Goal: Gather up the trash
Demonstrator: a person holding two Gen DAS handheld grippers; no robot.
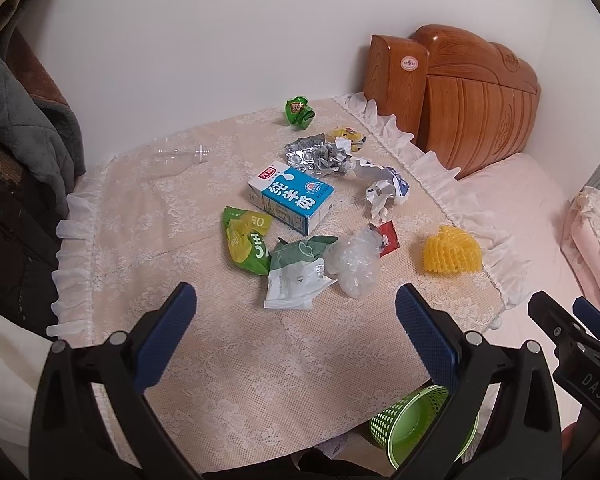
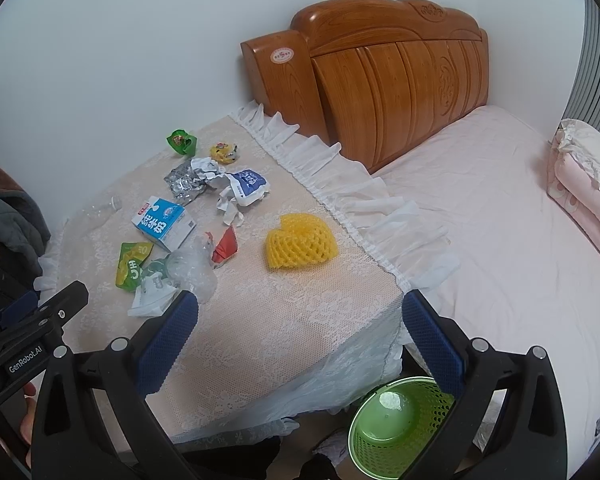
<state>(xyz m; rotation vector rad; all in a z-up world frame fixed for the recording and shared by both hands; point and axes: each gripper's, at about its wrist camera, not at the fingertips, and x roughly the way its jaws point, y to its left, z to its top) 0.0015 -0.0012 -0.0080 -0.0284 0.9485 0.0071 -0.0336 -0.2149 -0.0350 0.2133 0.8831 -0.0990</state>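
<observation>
Lace-covered table (image 1: 228,360) strewn with trash, both grippers empty above it.
The left gripper (image 1: 296,320) and right gripper (image 2: 300,320) hovered with fingers spread wide; milk carton (image 1: 292,198), wrappers and yellow foam net (image 2: 300,246) lay on top, the green basket (image 2: 396,424) below the table's edge.

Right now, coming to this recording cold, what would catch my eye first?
A heap of trash on the lace-covered table stands out first, led by the blue and white milk carton in its middle. The yellow foam net lies apart, nearer the bed. Below the table's near corner sits an empty green basket, with both grippers' jaws wide open.
</observation>
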